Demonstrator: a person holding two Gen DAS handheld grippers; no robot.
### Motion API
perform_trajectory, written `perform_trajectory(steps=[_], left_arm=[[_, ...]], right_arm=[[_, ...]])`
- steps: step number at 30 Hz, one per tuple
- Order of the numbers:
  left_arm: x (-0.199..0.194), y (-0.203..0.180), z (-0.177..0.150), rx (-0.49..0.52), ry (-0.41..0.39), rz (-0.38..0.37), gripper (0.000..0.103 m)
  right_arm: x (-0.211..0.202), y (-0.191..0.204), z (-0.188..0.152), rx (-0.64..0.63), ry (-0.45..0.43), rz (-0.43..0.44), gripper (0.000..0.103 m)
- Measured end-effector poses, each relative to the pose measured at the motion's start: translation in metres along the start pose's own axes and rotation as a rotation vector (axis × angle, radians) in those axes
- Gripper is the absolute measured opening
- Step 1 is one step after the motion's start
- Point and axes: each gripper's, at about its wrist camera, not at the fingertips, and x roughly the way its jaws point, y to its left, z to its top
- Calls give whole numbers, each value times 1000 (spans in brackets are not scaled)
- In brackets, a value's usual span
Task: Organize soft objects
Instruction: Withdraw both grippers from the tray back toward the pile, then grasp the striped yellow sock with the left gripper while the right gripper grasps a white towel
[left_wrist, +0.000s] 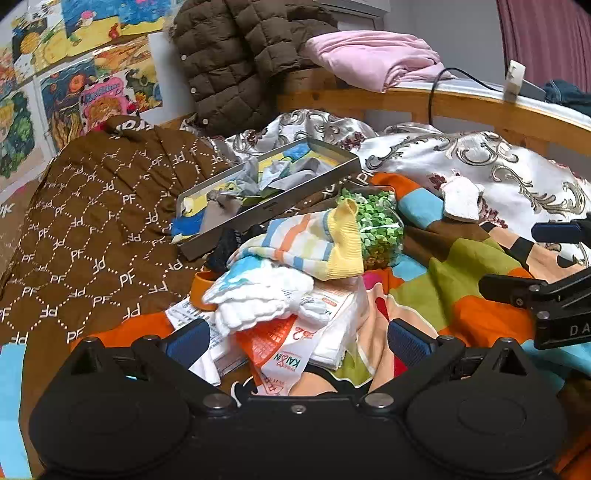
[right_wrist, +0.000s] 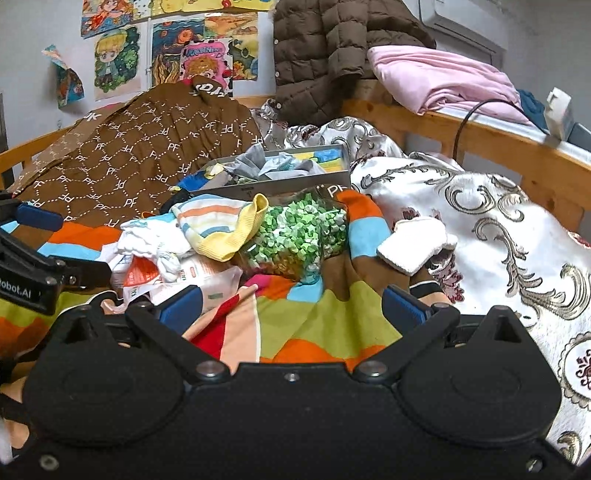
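Left gripper (left_wrist: 299, 341): jaws wide apart, empty, above the white cloths (left_wrist: 258, 299) and paper packets (left_wrist: 295, 347).
Right gripper (right_wrist: 291, 308): spread wide, holding nothing, over the colourful blanket (right_wrist: 303, 325).
Left view only: an orange ring (left_wrist: 201, 291) beside the pile.
Right view only: an air conditioner (right_wrist: 461, 22) high on the wall.
Striped sock (right_wrist: 218, 221): lay atop the pile, before the metal tray (right_wrist: 280, 184).
Room: wooden bed rail (right_wrist: 517, 155), drawings (right_wrist: 118, 59) on the wall.

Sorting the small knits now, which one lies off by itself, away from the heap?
The plain white knit piece, lying alone at the satin quilt's edge; the striped sock sits in the heap.
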Motion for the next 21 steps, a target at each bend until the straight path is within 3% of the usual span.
perform_trajectory(steps=[10, 21], left_arm=[[18, -16, 18, 81, 3, 3, 102], [53, -27, 70, 252, 28, -5, 102]], right_arm=[[20, -10, -2, 39, -15, -38, 102], [50, -25, 3, 108, -65, -99, 102]])
